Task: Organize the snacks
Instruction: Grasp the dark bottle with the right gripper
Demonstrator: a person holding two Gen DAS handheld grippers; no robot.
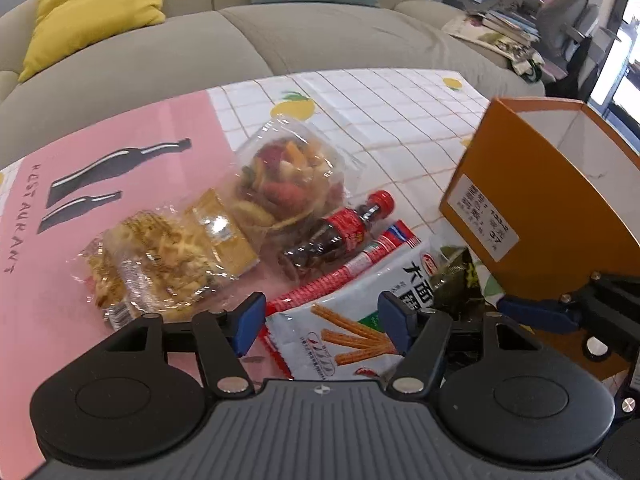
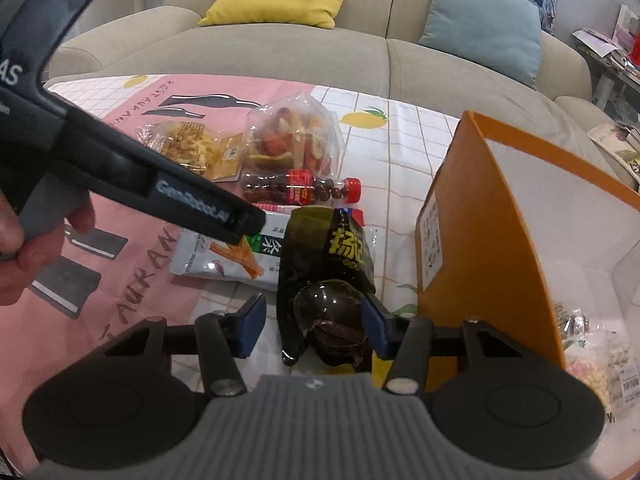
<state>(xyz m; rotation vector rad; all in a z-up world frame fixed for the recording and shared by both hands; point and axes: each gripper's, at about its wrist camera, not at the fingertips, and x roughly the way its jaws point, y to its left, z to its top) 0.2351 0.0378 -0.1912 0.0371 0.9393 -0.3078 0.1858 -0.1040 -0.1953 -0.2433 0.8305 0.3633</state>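
Blue-padded fingers of the left claw (image 1: 322,326) fill the bottom of the left wrist view, standing partly open astride a white snack packet printed with orange sticks (image 1: 352,332); the pads do not press it. Lower centre of the right wrist view, the right claw (image 2: 316,322) is likewise partly open around a dark green crinkled pouch with yellow lettering (image 2: 328,280); its right pad seems to touch the pouch's edge while the left pad stands clear, though the glossy wrap makes this hard to judge. Above these, mid-frame, lie a small dark bottle with a red cap and red label (image 1: 340,232), a red-and-white striped stick packet (image 1: 352,266), a clear bag of mixed dried fruit (image 1: 288,180) and a clear bag of yellow wavy crisps (image 1: 156,260), all on the surface covered by a pink mat with black bottle shapes (image 1: 100,160) and a white grid cloth with lemons (image 1: 400,108). An open orange cardboard box with a white inside (image 2: 480,220) stands at the right of both frames, with some clear-wrapped snacks (image 2: 600,356) already in it. A hand (image 2: 24,256) grips the left claw's handle at the left edge of the right wrist view.
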